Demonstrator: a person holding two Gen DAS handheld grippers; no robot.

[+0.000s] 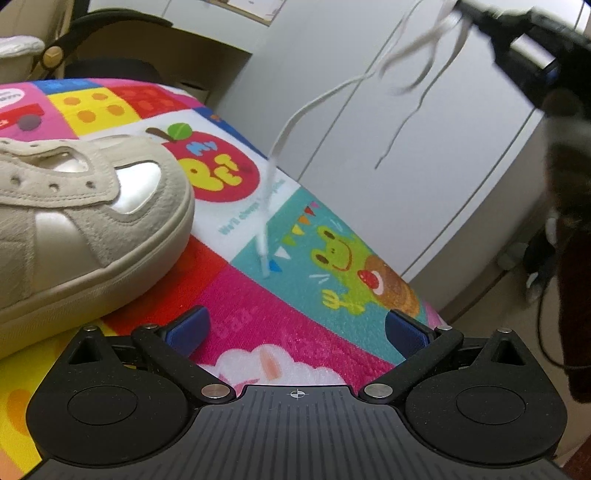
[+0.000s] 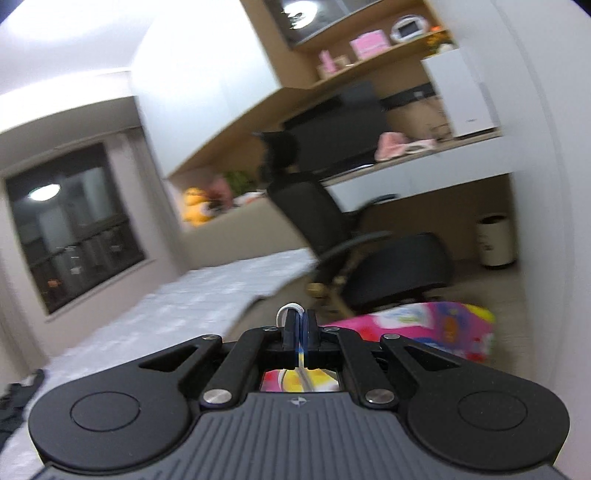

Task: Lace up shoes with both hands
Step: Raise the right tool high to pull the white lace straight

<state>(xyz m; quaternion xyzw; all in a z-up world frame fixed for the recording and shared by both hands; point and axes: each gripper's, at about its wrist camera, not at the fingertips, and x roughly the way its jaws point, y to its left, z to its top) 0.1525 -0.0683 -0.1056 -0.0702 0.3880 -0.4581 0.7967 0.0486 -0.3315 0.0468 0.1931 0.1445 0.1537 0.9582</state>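
- The left gripper (image 1: 297, 328) hangs low over the colourful play mat (image 1: 280, 332), its two blue-padded fingers (image 1: 188, 328) spread wide with only mat showing in the gap.
- The beige shoe (image 1: 85, 221) lies on that mat ahead of the left gripper and off to its left side, toe pointing across toward the middle; its eyelets (image 1: 53, 186) show empty along the near flap.
- The white shoelace (image 1: 291, 122) hangs in the air ahead of the left gripper and well above it, running from the right gripper (image 1: 461, 9) at the upper right of that view, down in loose loops.
- One tip of the lace (image 1: 264, 258) dangles just over the mat, ahead of the left gripper's open fingers and a little right of the shoe's toe; it is blurred, so I cannot tell whether it touches the mat.
- Another thin end of the lace (image 1: 391, 147) hangs free farther right, against the white cupboard doors (image 1: 424, 166).
- Seen from its own camera, the right gripper (image 2: 299, 325) has its fingers pressed together on the lace, a small white loop (image 2: 290, 308) arching over the fingertips.
- Beyond the right gripper's tips stand a black office chair (image 2: 369, 258) and a desk with shelves (image 2: 424, 155); a corner of the mat (image 2: 443, 332) lies below and to its right.
- A dark sleeve (image 1: 576, 295) fills the right edge of the left gripper's view.
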